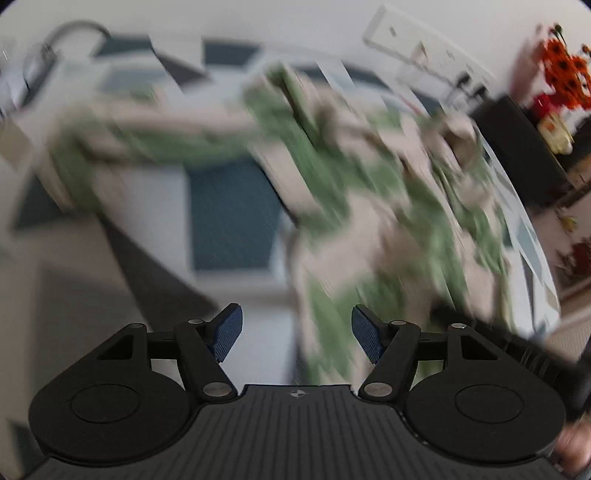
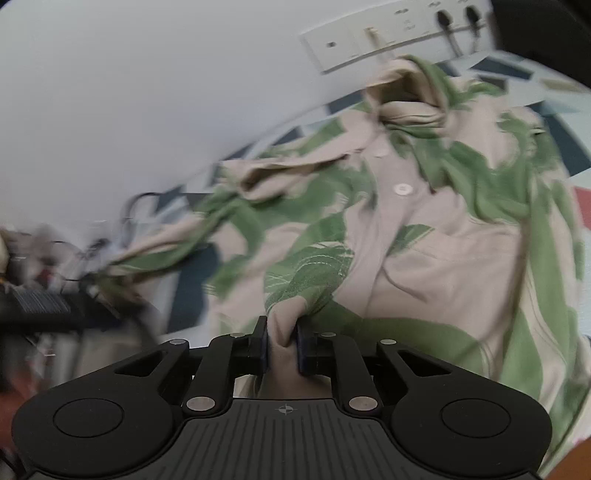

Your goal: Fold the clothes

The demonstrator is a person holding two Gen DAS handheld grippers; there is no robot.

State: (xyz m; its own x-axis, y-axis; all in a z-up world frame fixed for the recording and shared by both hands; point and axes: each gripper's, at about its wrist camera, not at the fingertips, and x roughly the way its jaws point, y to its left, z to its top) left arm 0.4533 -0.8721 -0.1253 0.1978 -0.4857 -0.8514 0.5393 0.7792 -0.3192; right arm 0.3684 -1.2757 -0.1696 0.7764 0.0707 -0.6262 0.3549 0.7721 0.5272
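A beige shirt with a green leaf print [image 2: 424,229] lies crumpled over a patterned sheet, its button placket and collar facing up. My right gripper [image 2: 281,345] is shut on a pinched fold of the shirt's near edge, cloth bunched between the blue pads. In the blurred left wrist view the same shirt [image 1: 369,206] spreads across the middle and right. My left gripper [image 1: 297,334] stands open above it, with nothing between its blue pads [image 1: 229,334].
The surface is a sheet with blue, grey and white geometric patches [image 1: 229,221]. A white wall panel of sockets with plugs [image 2: 391,33] stands behind. A dark cabinet with orange flowers [image 1: 565,74] is at the right. Cables and dark gear [image 2: 55,295] lie at the left.
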